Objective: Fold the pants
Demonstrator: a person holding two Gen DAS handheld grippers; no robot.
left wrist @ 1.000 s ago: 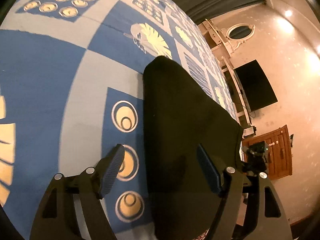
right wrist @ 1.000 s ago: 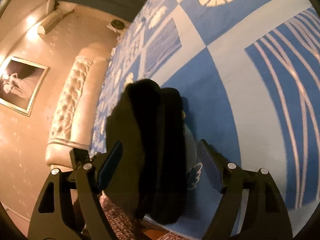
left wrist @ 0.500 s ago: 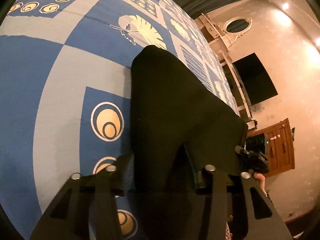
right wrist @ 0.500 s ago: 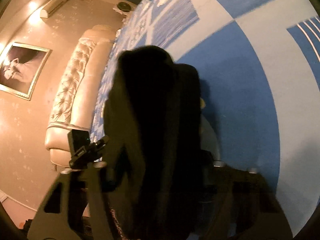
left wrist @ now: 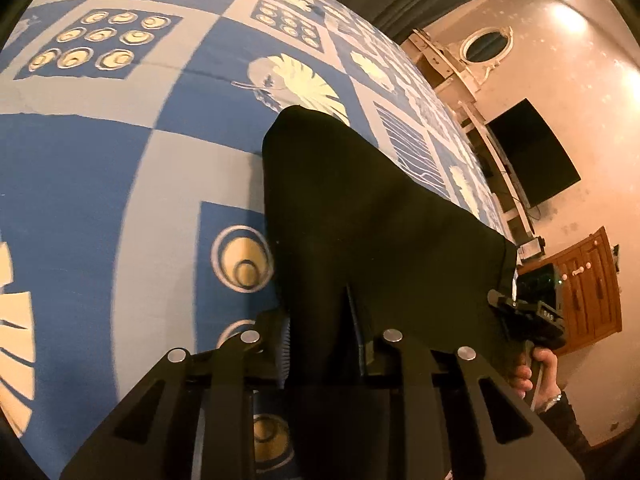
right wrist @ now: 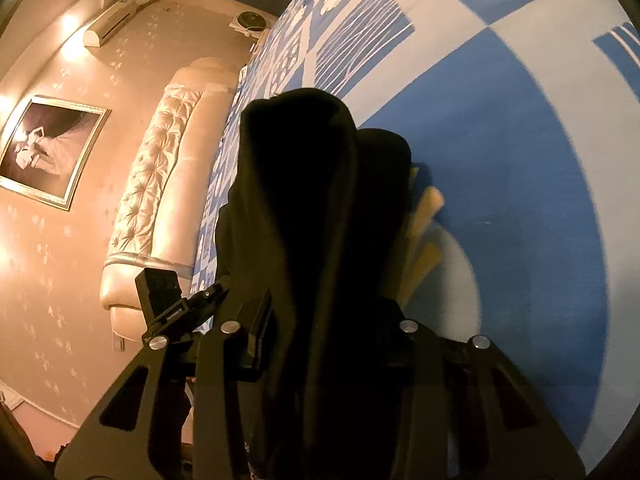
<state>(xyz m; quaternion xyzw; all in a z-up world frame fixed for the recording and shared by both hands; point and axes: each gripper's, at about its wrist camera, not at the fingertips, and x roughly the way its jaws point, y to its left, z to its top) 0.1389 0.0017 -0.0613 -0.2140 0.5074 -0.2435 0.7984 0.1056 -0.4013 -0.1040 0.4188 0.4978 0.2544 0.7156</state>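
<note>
Black fabric fills the middle of both my views: the pants [left wrist: 360, 220] lie in a dark folded strip on the blue-and-cream patterned bedspread [left wrist: 100, 180], near the edge of the bed, and run away from me toward the far end of the strip.

A second ago both sets of jaws stood wide on either side of the near edge. Now my left hand-held gripper [left wrist: 320, 344] is closing, with the cloth bunched between its pads and pulled up into a small ridge there. My right hand-held gripper [right wrist: 328, 340] is closing too, with a thick roll of the same cloth between its fingers; the pad on one side is hidden behind the fabric, but the other presses into it. From the left view I can see my other hand [left wrist: 532, 372] on its handle beside the pants' right edge.

I judge that I have moved from lining up to taking hold of the near end at two points. Once both grips are firm, the next move would be lifting this end and carrying it over toward the far end. The thicker right-hand bundle may slip or drag unevenly.
</note>
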